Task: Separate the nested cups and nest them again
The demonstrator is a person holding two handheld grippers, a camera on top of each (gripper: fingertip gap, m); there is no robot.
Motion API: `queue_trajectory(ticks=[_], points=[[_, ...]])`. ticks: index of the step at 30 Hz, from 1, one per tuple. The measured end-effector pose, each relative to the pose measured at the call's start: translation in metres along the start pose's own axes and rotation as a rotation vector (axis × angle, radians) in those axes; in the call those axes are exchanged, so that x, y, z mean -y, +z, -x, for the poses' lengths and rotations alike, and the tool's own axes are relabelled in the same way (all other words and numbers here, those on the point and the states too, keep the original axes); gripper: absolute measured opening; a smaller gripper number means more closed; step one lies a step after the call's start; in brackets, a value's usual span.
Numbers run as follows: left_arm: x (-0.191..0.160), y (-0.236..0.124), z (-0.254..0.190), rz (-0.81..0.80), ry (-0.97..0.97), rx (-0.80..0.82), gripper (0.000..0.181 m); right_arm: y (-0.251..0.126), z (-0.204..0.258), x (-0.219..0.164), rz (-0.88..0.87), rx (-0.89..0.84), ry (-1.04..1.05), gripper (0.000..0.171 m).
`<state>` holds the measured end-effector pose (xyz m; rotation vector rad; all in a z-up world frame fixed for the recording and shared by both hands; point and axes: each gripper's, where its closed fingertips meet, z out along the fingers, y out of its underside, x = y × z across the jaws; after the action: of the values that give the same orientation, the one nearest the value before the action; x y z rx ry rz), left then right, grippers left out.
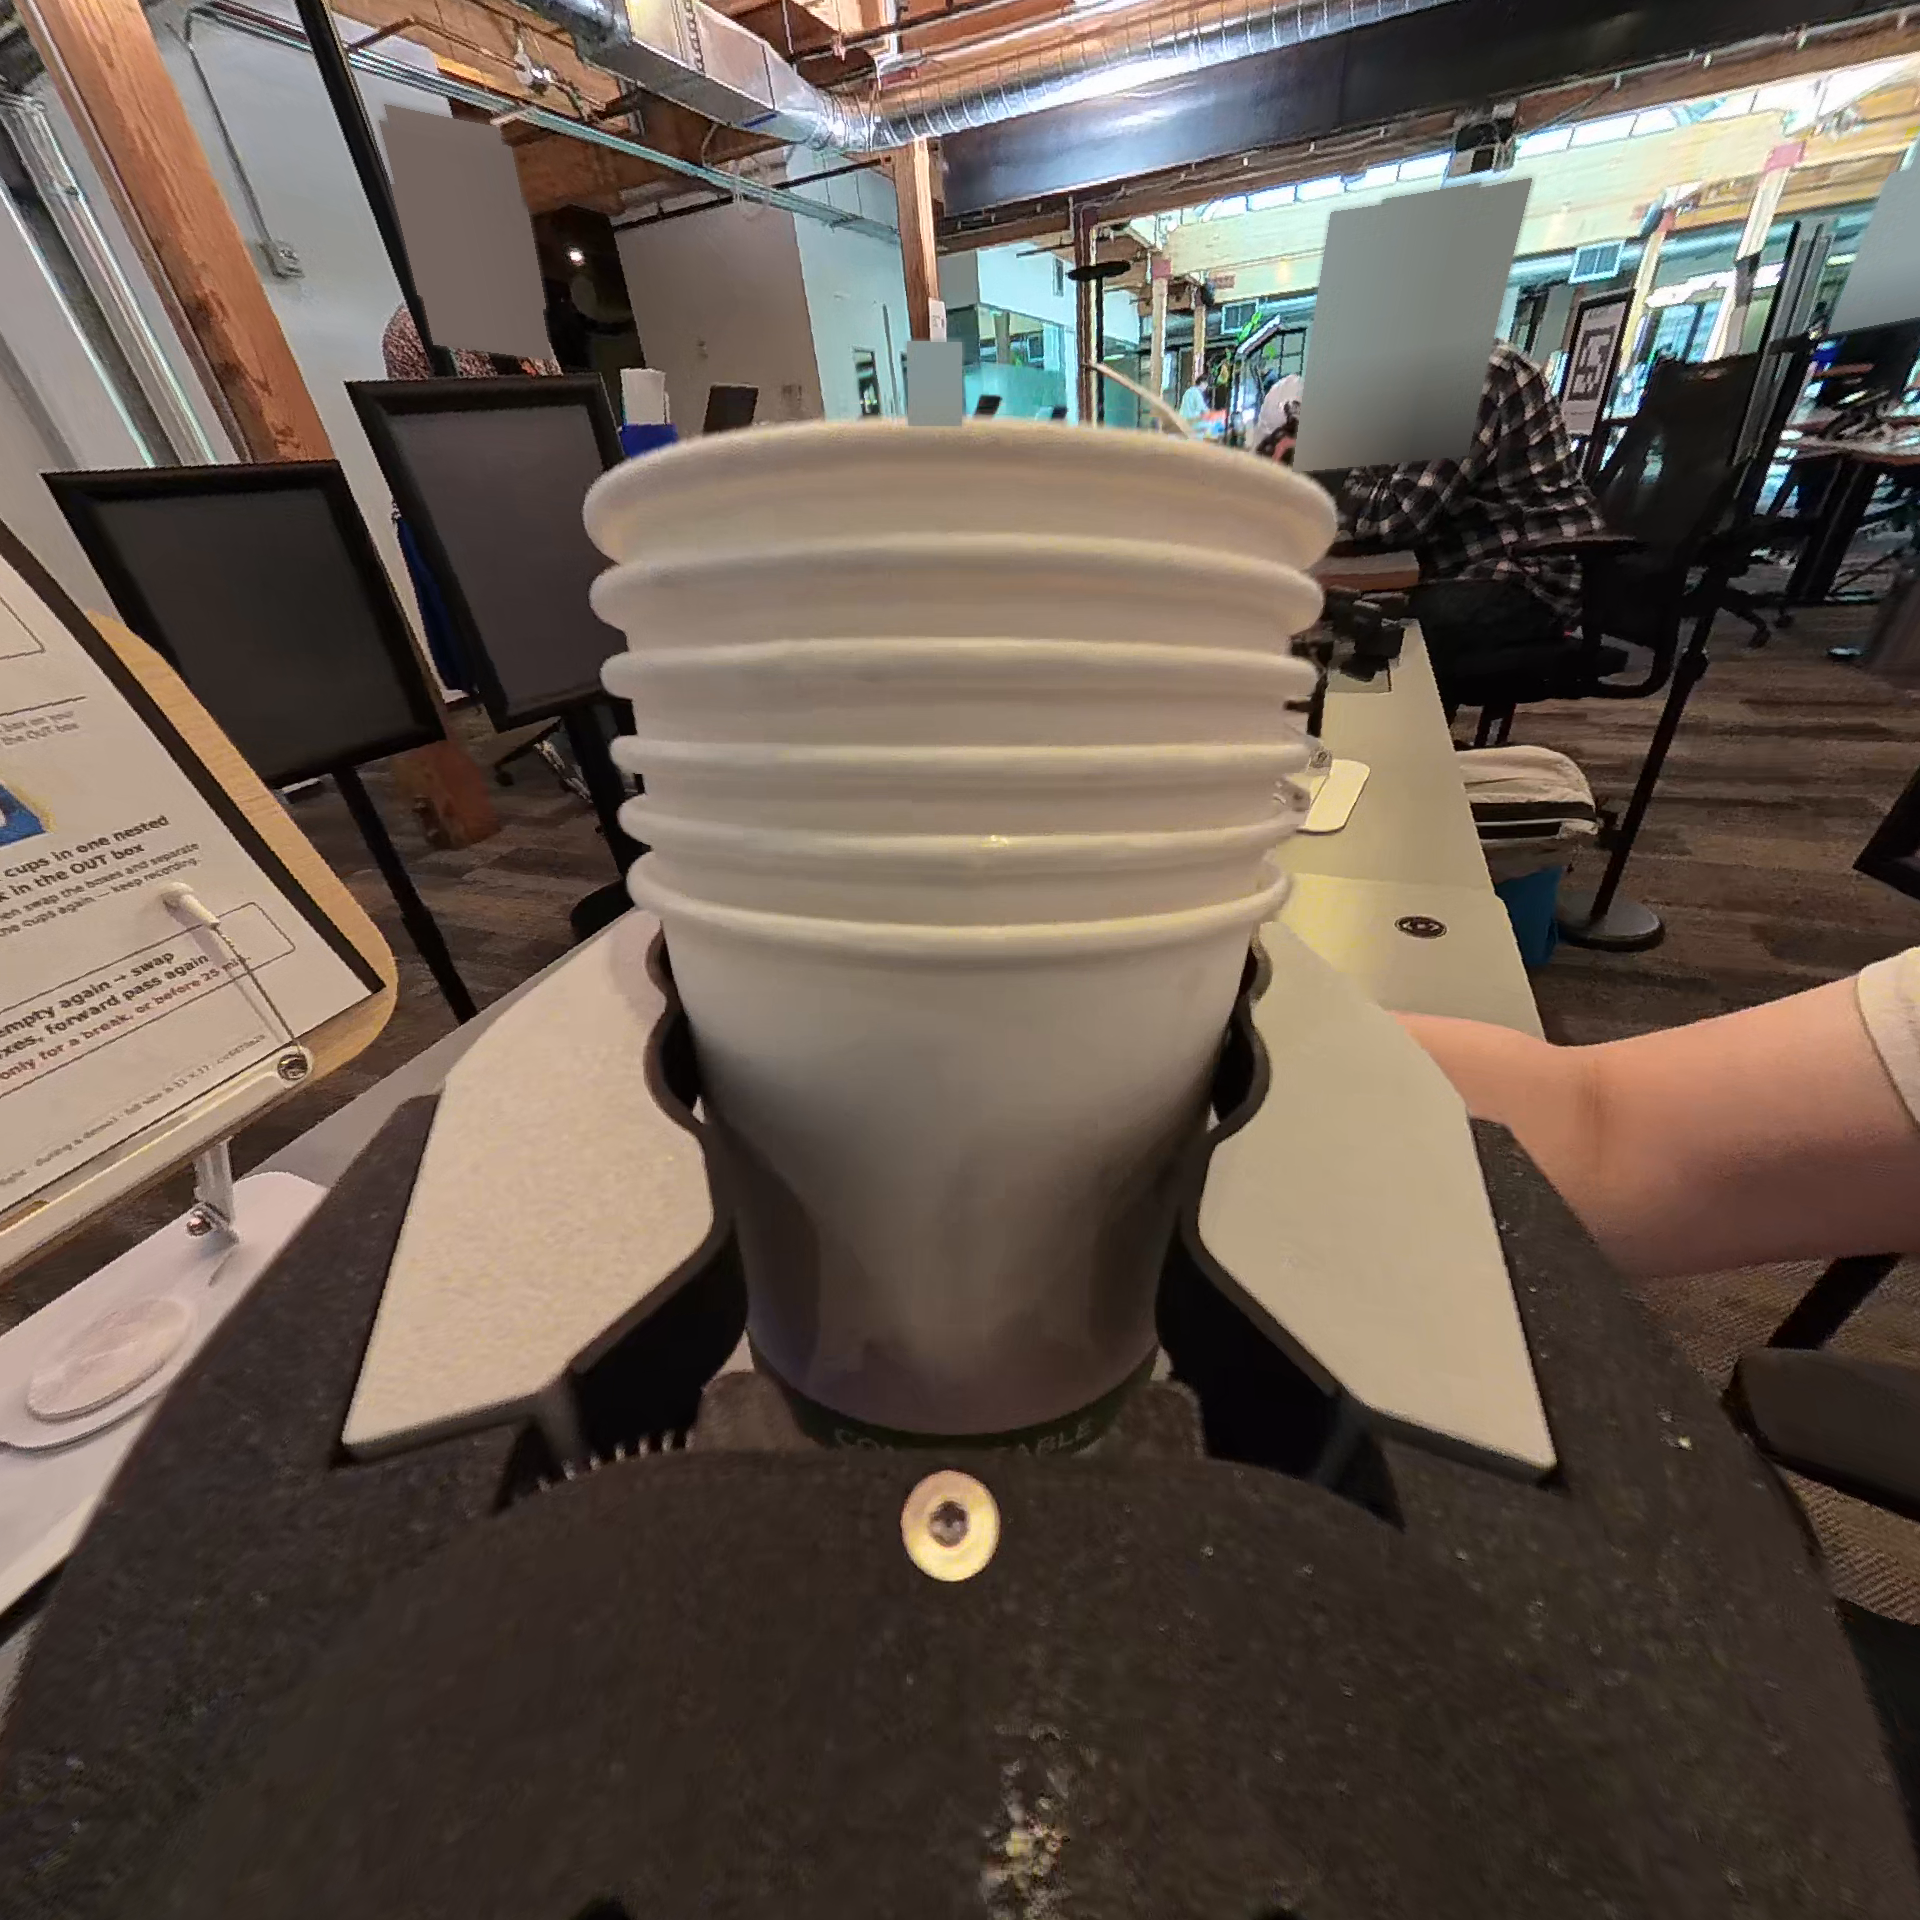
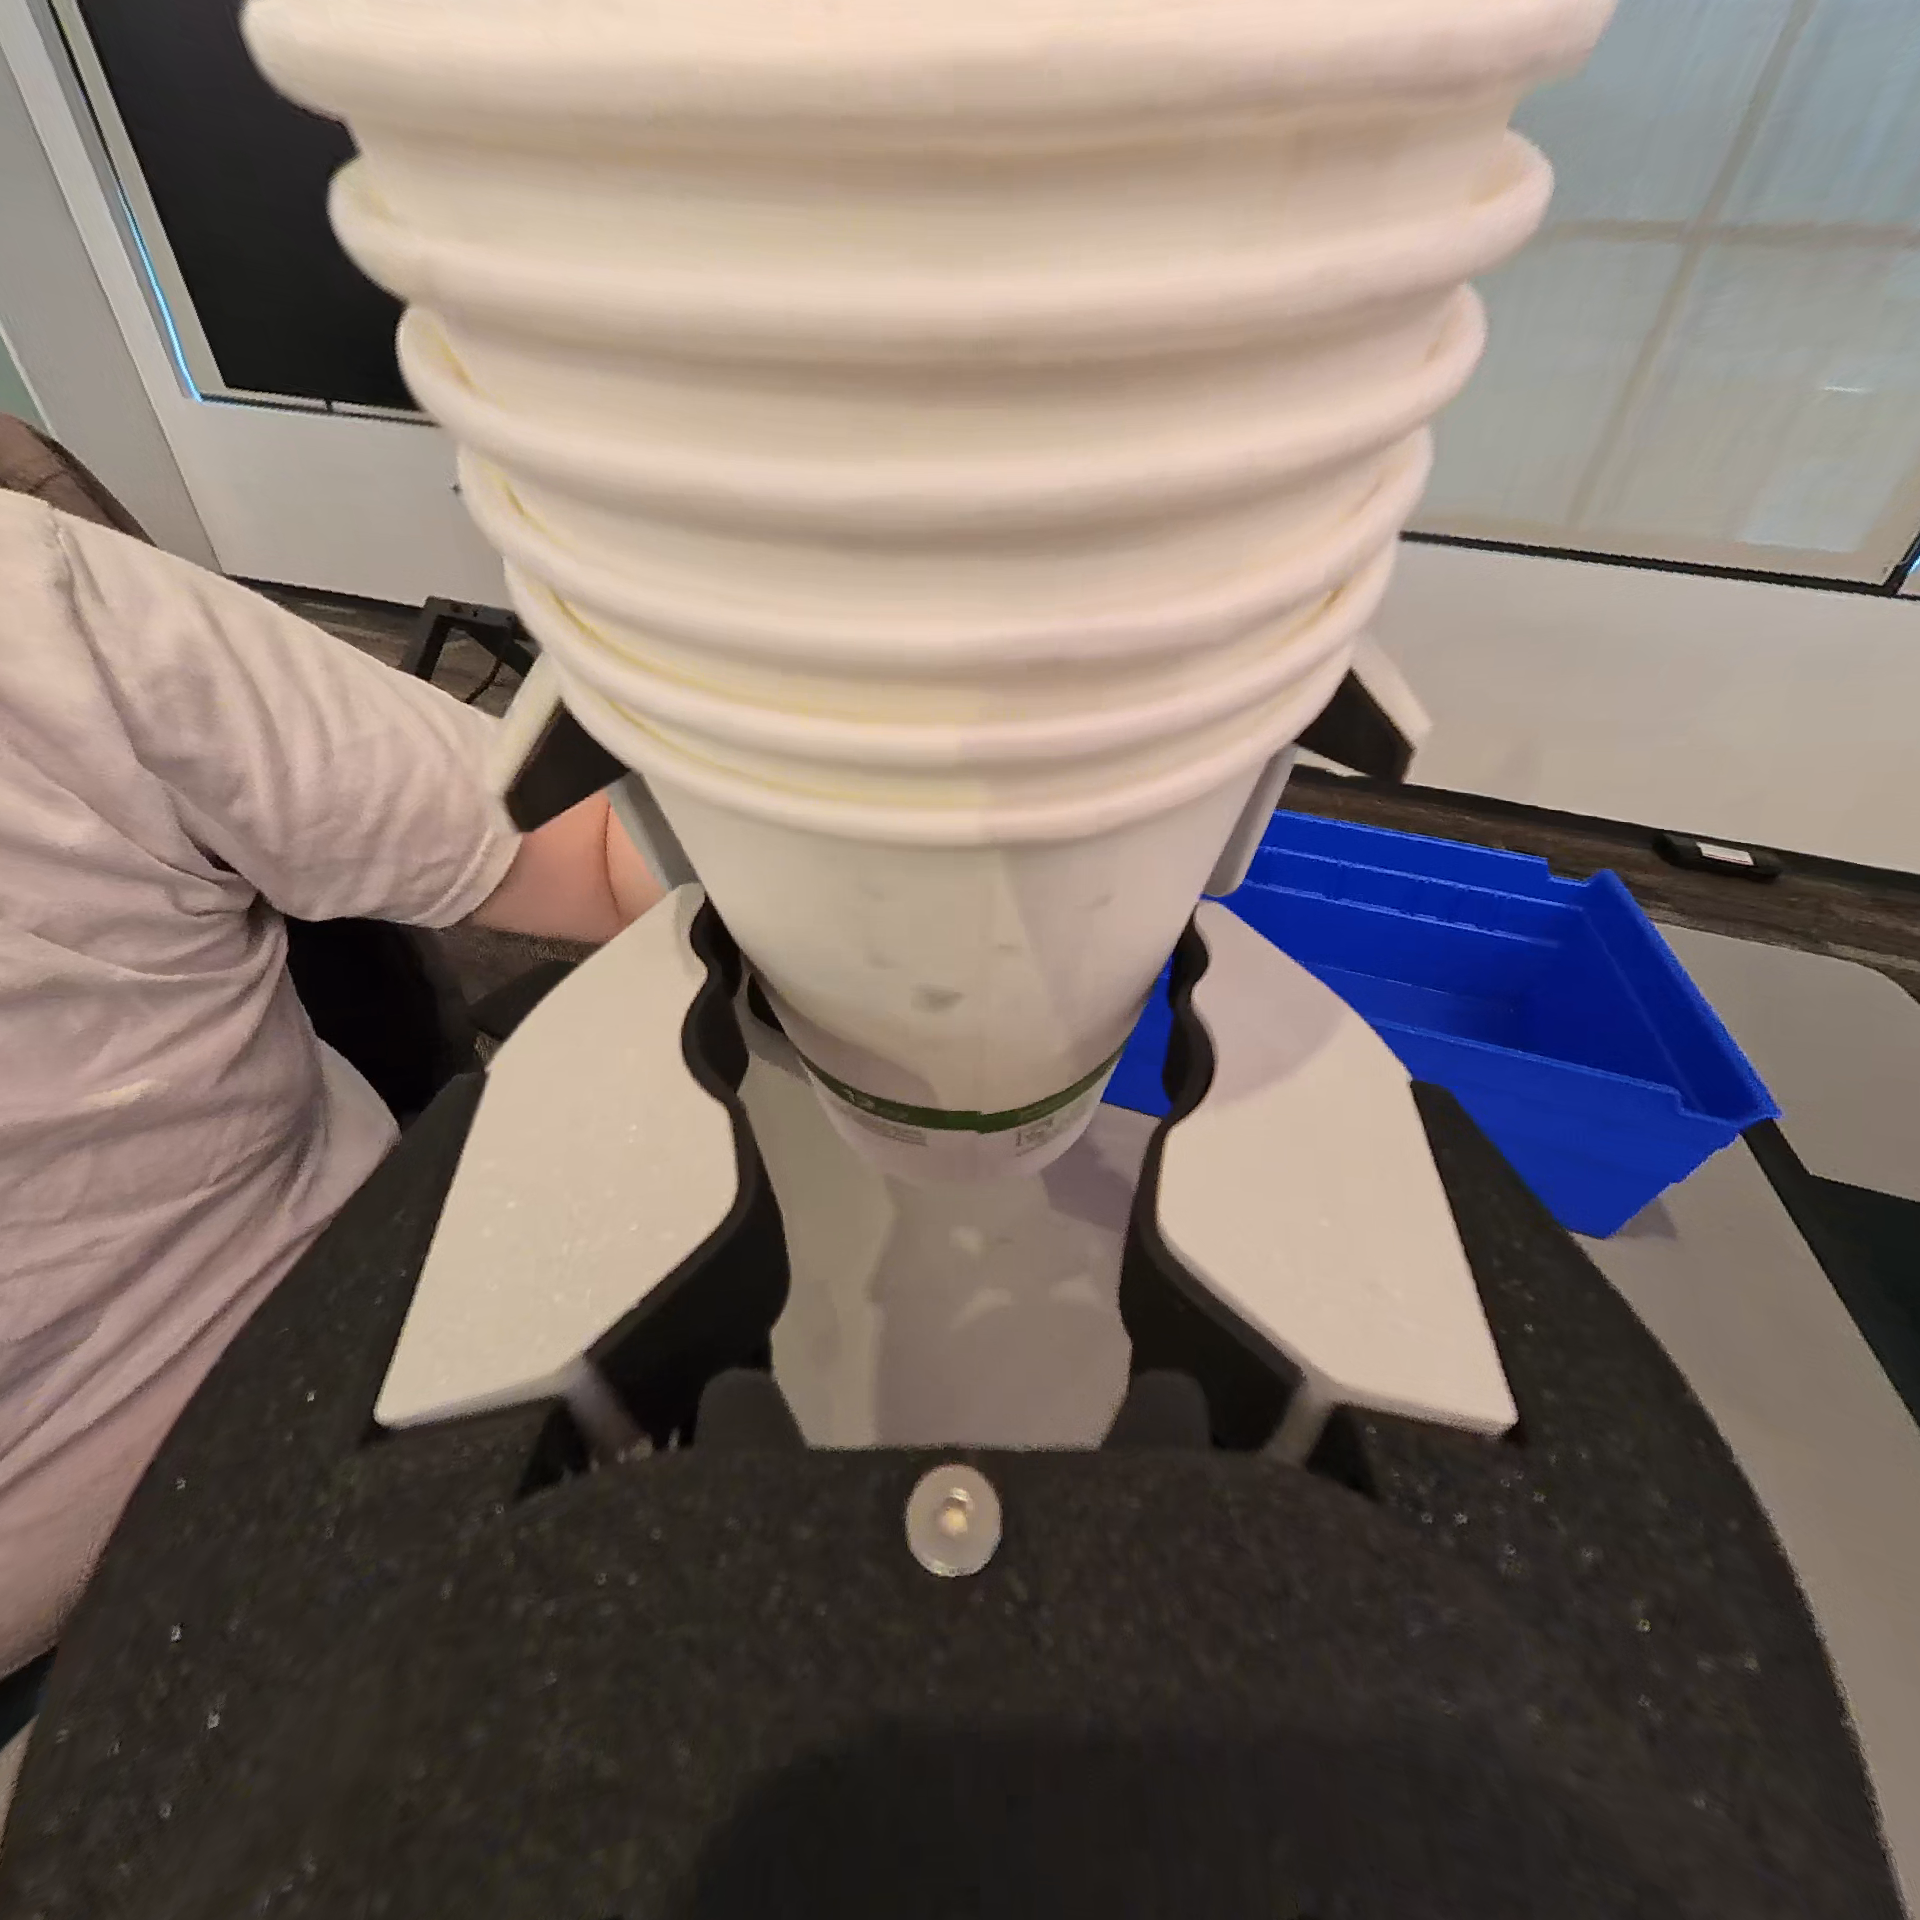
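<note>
Your left gripper (image 1: 951,1122) clamping stack of nested white paper cups (image 1: 956,831); your right gripper (image 2: 951,1023) gaping around its base, top rim cut off.

Nested cups (image 1: 956,810) upright between the left gripper (image 1: 956,1122) fingers; bin (image 2: 1475,997) on the table (image 2: 1787,1049) behind.

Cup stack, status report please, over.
Left gripper shut on cup stack, six rims nested. Right gripper open, fingers straddling the stack's base. Blue bin behind, nothing blocking.

I hold a nested stack of six white paper cups (image 1: 956,1091) upright in mid-air, rims up, green band at its base.
</note>
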<state>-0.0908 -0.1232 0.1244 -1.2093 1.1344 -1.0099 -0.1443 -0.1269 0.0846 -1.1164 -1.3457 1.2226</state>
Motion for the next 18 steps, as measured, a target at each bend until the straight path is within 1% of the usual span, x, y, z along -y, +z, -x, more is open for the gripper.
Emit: queue_trajectory(ticks=[5,10,13,18], points=[[-0.007,0.001,-0.002,0.079,0.052,0.019,0.1,-0.002,0.003,-0.006,0.049,0.004,-0.032,0.079],[-0.017,-0.001,-0.001,0.154,0.054,0.026,0.099,-0.008,0.001,-0.01,0.103,-0.016,-0.029,0.079],[-0.019,0.0,0.0,0.164,0.06,0.039,0.1,-0.01,0.0,-0.014,0.14,-0.035,-0.04,0.079],[-0.016,-0.002,0.002,0.151,0.062,0.043,0.1,-0.012,-0.001,-0.014,0.14,-0.039,-0.054,0.079]])
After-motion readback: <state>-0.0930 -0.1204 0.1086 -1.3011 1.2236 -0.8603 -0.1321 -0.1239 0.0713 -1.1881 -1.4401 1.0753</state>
